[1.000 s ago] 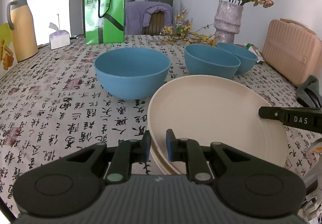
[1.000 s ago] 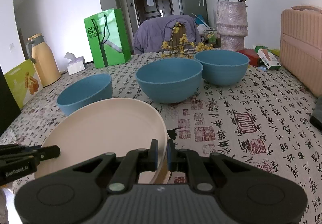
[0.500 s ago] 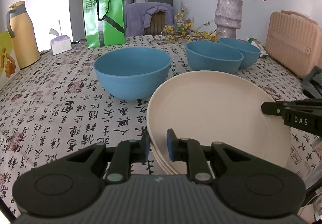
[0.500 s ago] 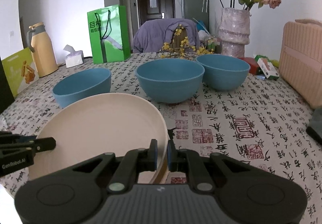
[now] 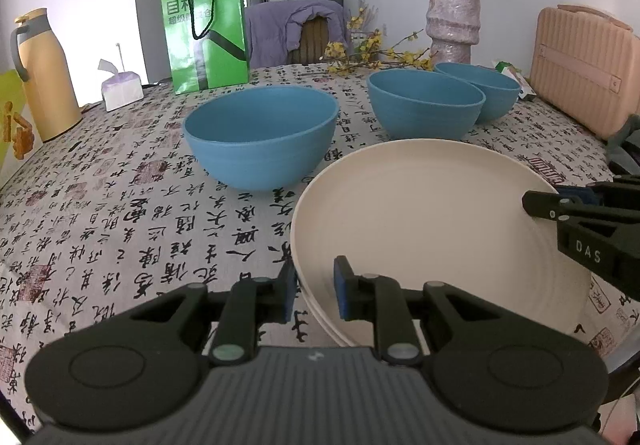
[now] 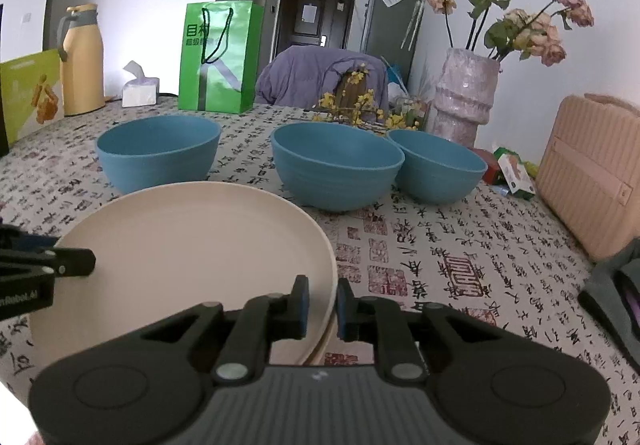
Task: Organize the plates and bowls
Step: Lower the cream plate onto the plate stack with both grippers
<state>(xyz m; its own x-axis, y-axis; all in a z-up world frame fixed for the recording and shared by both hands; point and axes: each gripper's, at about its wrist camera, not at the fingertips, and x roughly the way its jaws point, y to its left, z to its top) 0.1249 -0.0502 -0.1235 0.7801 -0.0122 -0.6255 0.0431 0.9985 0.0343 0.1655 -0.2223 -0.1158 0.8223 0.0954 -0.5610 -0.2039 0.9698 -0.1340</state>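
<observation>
A stack of cream plates lies on the patterned tablecloth. My left gripper straddles its near-left rim, jaws slightly apart, with the pads not pressing on it. My right gripper straddles the opposite rim. Its jaws are opening with the rim between them. Each gripper shows at the edge of the other's view, the right one and the left one. Behind the plates stand three blue bowls, one alone on the left and two touching on the right.
Along the back of the table stand a green paper bag, a yellow thermos, a tissue box and a vase of dried flowers. A pink case and dark grey cloth are at the right.
The top plate has settled level on the stack. Both pairs of jaws have widened a little around its rim. The right gripper has rolled to a more level view.
</observation>
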